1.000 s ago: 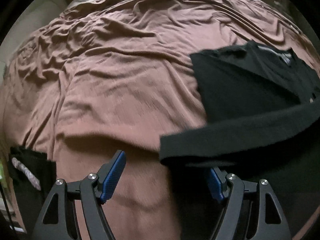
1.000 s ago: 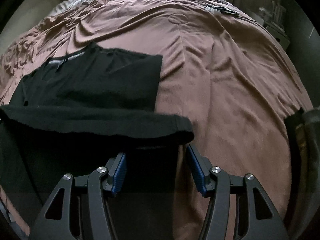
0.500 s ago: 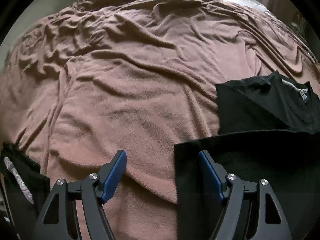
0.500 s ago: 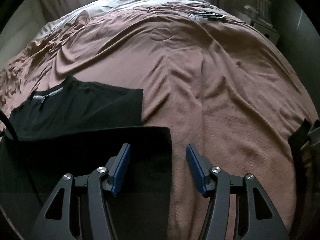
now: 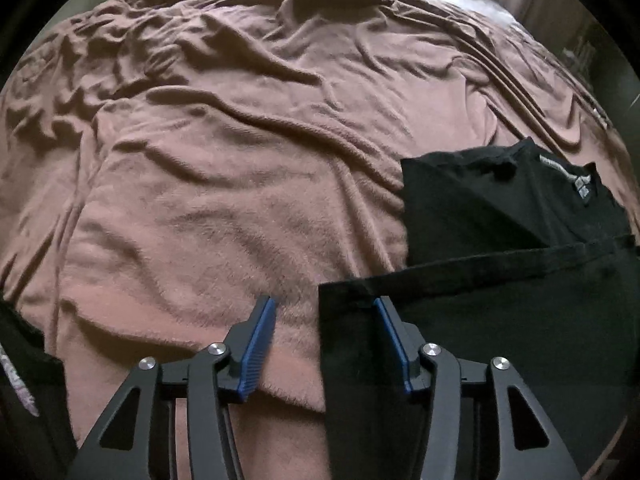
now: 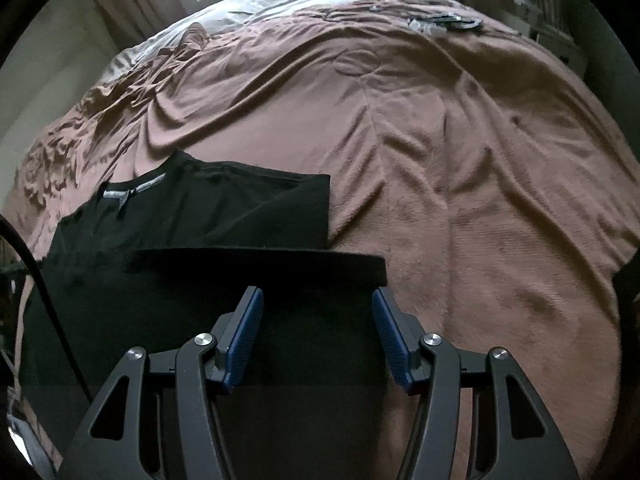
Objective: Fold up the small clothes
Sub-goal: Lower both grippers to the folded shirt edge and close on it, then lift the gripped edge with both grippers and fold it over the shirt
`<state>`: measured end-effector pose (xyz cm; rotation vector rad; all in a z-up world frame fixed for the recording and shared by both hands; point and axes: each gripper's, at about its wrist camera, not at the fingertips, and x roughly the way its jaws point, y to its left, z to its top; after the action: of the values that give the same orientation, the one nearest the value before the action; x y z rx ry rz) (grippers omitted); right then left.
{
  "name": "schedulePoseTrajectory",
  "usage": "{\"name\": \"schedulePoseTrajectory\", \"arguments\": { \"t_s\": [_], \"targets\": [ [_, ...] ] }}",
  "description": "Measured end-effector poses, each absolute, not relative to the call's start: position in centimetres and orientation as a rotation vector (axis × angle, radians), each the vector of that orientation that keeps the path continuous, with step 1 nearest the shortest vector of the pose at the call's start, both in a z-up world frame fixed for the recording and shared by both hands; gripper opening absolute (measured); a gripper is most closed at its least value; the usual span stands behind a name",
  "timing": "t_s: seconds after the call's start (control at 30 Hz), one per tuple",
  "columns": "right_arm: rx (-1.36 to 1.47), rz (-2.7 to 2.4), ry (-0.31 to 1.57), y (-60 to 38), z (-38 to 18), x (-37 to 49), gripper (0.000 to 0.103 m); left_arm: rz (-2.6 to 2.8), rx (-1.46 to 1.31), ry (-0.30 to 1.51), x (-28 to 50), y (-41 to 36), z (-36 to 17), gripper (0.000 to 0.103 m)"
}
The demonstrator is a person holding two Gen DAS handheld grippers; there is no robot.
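A black T-shirt (image 5: 500,200) lies collar-away on the brown blanket (image 5: 220,160), its sides folded in. Its lower part (image 5: 500,320) is folded up over the body and lies flat. My left gripper (image 5: 325,300) hangs over the fold's left corner with its jaws closing. The cloth's edge runs between them and the left pad (image 5: 260,340) stands clear over blanket. In the right wrist view the same shirt (image 6: 200,208) shows, and my right gripper (image 6: 317,291) hovers open over the folded layer (image 6: 240,272) near its right corner.
Another dark garment (image 5: 24,380) lies at the bed's near left edge, and dark cloth (image 6: 628,280) at the right edge. Small dark items (image 6: 444,22) rest far up the bed. A black cable (image 6: 40,280) hangs at the left. Rumpled blanket spreads all around.
The shirt's lower fold, raised and blurred a second ago, has dropped flat onto the body. Both grippers drew back toward the near edge. The left jaws have narrowed.
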<state>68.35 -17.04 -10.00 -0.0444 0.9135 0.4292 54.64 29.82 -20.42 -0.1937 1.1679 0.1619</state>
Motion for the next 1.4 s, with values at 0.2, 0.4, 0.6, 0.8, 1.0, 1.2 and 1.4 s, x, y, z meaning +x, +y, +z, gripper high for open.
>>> {"name": "schedulePoseTrajectory", "arguments": {
  "t_s": [0.2,0.4,0.6,0.8,1.0,1.2,1.4],
  "targets": [
    [-0.060,0.428,0.892,-16.3,-9.9,69.3,0.048,0.124,-0.202,1.162,54.7,29.3,-20.3,0.033],
    [-0.001,0.427,0.917,-17.4,-9.8,69.1,0.038,0.117,-0.169,1.154,54.5,28.4,-20.3,0.022],
    [0.119,0.410,0.972,-20.0,-10.0,69.4,0.030,0.150,-0.160,1.126,54.3,28.5,-19.9,0.009],
    [0.136,0.386,0.978,-20.3,-9.6,70.0,0.000,0.196,-0.146,1.083,53.5,28.0,-18.3,0.007],
    [0.103,0.382,0.884,-20.3,-6.8,67.1,0.000,0.229,-0.136,1.013,52.0,27.5,-14.7,0.007],
    [0.086,0.382,0.786,-20.4,-3.5,64.4,0.000,0.228,-0.105,0.942,51.5,26.2,-11.4,0.006],
    [0.056,0.364,0.708,-20.0,-1.4,62.7,0.000,0.236,-0.079,0.890,51.9,25.9,-8.4,0.006]
  ]
}}
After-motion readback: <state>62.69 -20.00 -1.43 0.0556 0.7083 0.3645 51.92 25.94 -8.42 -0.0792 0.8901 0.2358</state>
